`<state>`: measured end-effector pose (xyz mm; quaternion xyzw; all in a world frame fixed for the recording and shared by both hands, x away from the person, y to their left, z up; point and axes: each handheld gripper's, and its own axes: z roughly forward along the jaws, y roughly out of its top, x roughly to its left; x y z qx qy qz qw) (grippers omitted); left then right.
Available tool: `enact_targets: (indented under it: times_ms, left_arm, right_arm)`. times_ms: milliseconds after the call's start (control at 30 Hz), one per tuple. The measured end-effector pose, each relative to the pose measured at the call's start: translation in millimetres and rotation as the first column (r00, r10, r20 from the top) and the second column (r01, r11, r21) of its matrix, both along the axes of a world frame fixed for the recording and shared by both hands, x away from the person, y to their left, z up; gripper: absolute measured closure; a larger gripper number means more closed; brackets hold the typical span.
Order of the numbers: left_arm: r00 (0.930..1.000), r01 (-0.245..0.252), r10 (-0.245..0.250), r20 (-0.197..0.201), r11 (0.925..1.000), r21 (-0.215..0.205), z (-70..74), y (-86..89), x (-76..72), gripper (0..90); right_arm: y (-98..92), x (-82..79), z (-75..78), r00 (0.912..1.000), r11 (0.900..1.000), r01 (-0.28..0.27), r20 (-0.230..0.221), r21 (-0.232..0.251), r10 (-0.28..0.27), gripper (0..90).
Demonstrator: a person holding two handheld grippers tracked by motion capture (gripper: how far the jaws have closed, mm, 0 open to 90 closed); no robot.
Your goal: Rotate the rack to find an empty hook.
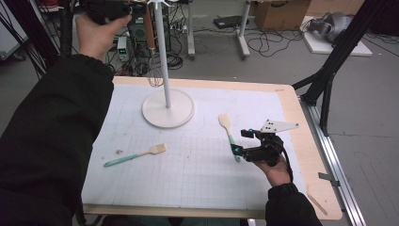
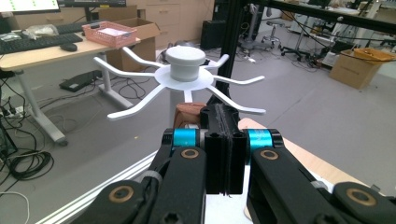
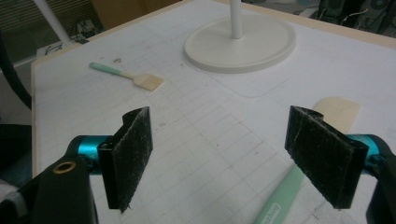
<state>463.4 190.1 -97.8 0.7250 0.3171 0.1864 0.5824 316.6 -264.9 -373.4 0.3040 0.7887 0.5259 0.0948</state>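
A white hanging rack (image 1: 168, 107) stands at the back of the gridded mat, its hub and curved arms (image 2: 187, 69) seen close in the left gripper view. A whisk with a brown wooden handle (image 1: 149, 29) hangs beside the pole. My left gripper (image 1: 123, 8) is raised by the rack's top, its pads shut flat together (image 2: 223, 116), with the brown handle end (image 2: 187, 113) just behind them. Two green-handled spatulas lie on the mat, one at the left (image 1: 136, 155), one at the right (image 1: 228, 132). My right gripper (image 1: 241, 141) rests open over the right spatula (image 3: 285, 191).
A thin wooden stick (image 1: 316, 202) lies at the table's front right corner. A black frame post (image 1: 329, 70) stands off the right edge. Cables, cardboard boxes and desks crowd the floor beyond the table. The left spatula (image 3: 126, 74) lies far from the right gripper (image 3: 224, 149).
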Motion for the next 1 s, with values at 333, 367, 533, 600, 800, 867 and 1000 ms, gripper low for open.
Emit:
enact_targets:
  times_ms: [333, 367, 533, 600, 800, 867, 1000]
  left_arm:
    - [0.9996, -0.028, 0.028, -0.004, 0.9996, -0.004, -0.3, 8.0, 1.3, 88.6]
    - [0.9996, -0.028, 0.028, -0.004, 0.9996, -0.002, -0.3, 8.4, 0.9, 88.5]
    - [0.9999, -0.013, 0.014, -0.005, 0.9998, 0.015, -1.3, 9.8, -2.9, 86.8]
    - [0.9999, -0.01, 0.01, 0.003, 0.9996, 0.025, -1.4, 9.7, -5.9, 85.4]
    - [0.9999, 0.006, -0.006, 0.011, 0.999, 0.044, -0.7, 12.1, -15.5, 81.1]
    - [0.9998, 0.007, -0.008, 0.02, 0.9989, 0.046, -0.7, 13.5, -19.3, 80.4]
    - [0.9999, -0.003, 0.003, 0.014, 0.9989, 0.046, -6.5, 20.4, -24.2, 79.9]
  right_arm:
    - [-0.6, 0.3, -0.1, 1.0, 1.0, 0.001, -0.003, 0.0, -0.001, 21.9]
    - [-0.5, 0.7, -0.2, 1.0, 1.0, 0.001, 0.001, -0.001, -0.001, 21.8]
    - [-0.5, 0.5, -0.1, 1.0, 1.0, 0.003, 0.009, 0.001, -0.003, 21.9]
    - [-0.5, -1.2, 0.6, 1.0, 1.0, 0.006, -0.005, 0.005, -0.006, 21.8]
    - [-2.7, -2.5, 1.8, 0.9999, 1.0, 0.013, 0.005, 0.01, -0.013, 21.8]
    - [-4.7, -2.5, 1.8, 0.9999, 1.0, 0.016, 0.003, 0.014, -0.016, 21.8]
    - [-5.0, -2.2, 0.9, 0.9999, 1.0, 0.016, 0.006, 0.012, -0.016, 21.8]
